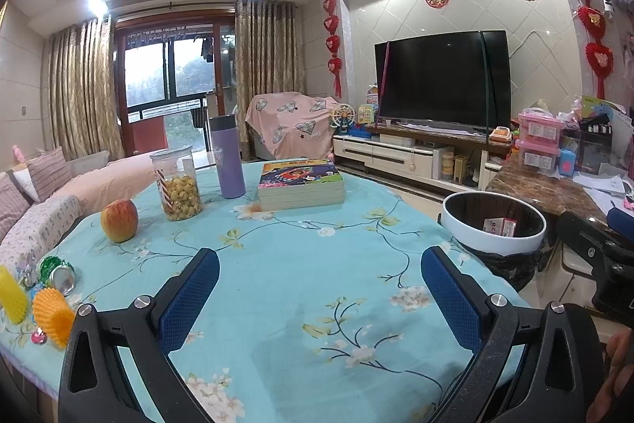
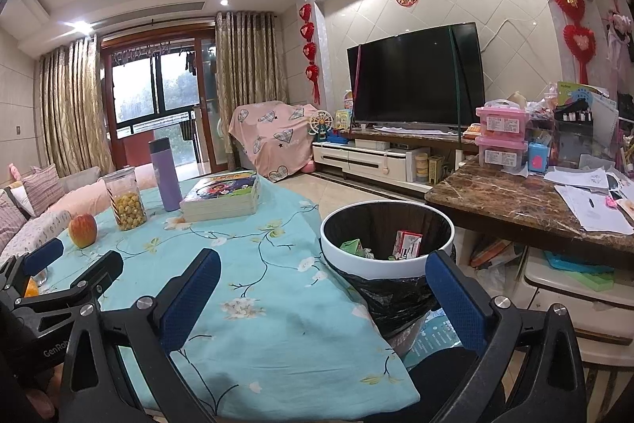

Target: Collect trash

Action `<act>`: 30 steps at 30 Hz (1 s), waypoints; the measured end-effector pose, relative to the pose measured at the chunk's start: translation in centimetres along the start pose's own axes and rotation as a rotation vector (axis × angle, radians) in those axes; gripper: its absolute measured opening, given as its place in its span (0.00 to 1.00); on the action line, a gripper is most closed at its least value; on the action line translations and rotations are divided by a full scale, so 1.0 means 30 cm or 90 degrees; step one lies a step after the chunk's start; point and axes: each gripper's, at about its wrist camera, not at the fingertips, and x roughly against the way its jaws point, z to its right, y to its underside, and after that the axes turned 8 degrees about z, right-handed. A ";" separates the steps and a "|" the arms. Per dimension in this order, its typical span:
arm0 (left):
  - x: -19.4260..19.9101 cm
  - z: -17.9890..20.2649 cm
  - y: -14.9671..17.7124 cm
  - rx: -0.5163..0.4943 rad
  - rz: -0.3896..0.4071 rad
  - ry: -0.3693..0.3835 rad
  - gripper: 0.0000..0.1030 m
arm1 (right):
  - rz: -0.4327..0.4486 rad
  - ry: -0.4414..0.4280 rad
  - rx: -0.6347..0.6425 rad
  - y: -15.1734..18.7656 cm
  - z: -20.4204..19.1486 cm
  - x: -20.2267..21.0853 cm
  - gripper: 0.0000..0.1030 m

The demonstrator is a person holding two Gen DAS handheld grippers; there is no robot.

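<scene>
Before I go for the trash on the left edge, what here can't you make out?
- Foam nets, crushed can: left wrist view, frame edge and distortion blur them.
- Bin contents: right wrist view, rim hides most.
- Same trash, right wrist view: left gripper hides it.

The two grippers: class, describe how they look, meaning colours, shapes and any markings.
Left gripper and right gripper match: black angular frames with triangular cut-outs, silver round screws, and flat blue textured pads. White lettering reading "GenRo", cut off, marks the left one's body in the right wrist view.
</scene>
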 end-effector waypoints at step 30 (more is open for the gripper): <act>0.000 -0.001 0.001 0.000 0.000 0.003 1.00 | -0.009 -0.003 0.000 0.014 -0.006 -0.011 1.00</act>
